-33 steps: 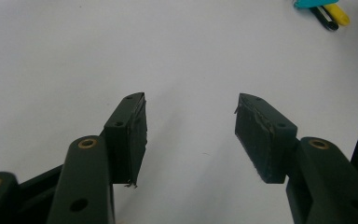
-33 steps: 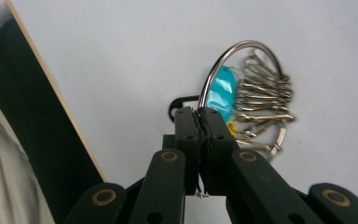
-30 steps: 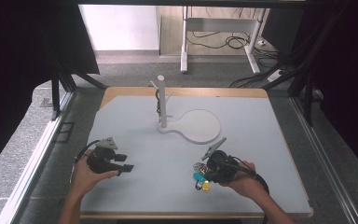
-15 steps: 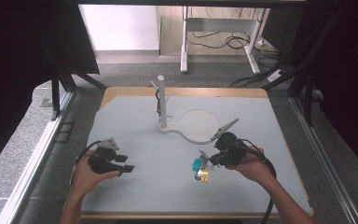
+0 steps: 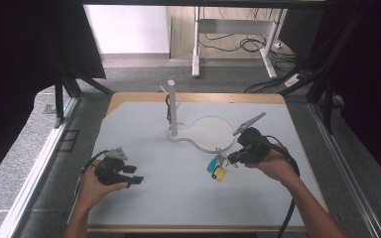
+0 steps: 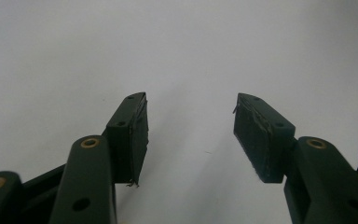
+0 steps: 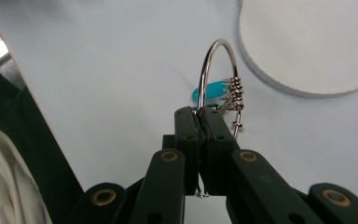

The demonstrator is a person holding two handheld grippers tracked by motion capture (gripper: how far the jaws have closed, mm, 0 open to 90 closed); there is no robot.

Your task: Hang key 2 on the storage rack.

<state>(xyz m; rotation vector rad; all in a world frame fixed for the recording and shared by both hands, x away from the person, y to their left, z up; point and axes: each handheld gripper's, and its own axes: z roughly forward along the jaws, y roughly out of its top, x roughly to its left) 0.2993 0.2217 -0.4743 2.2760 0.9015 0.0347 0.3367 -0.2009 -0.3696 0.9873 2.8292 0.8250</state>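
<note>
A metal key ring (image 7: 204, 77) with a blue tag (image 7: 212, 91) is clamped between the jaws of my right gripper (image 7: 199, 112), which is shut on it. In the high view that gripper (image 5: 231, 158) hovers right of centre, and the blue tag (image 5: 212, 163) and a yellow tag (image 5: 220, 173) hang below it. A white stand, an upright post (image 5: 172, 106) with small pegs on a round base (image 5: 209, 133), sits just beyond. My left gripper (image 5: 136, 177) rests low at the front left. Its jaws are open (image 6: 189, 126) with only bare table between them.
The white mat (image 5: 144, 144) covers a wooden table whose front edge (image 5: 178, 229) lies near the person's forearms. The right gripper's cable (image 5: 291, 198) trails back along the arm. The stand's round base (image 7: 307, 42) lies close ahead of the right jaws.
My right gripper has risen and moved away from the front edge toward the stand's base, carrying the key ring and its tags. The left gripper has stayed put.
</note>
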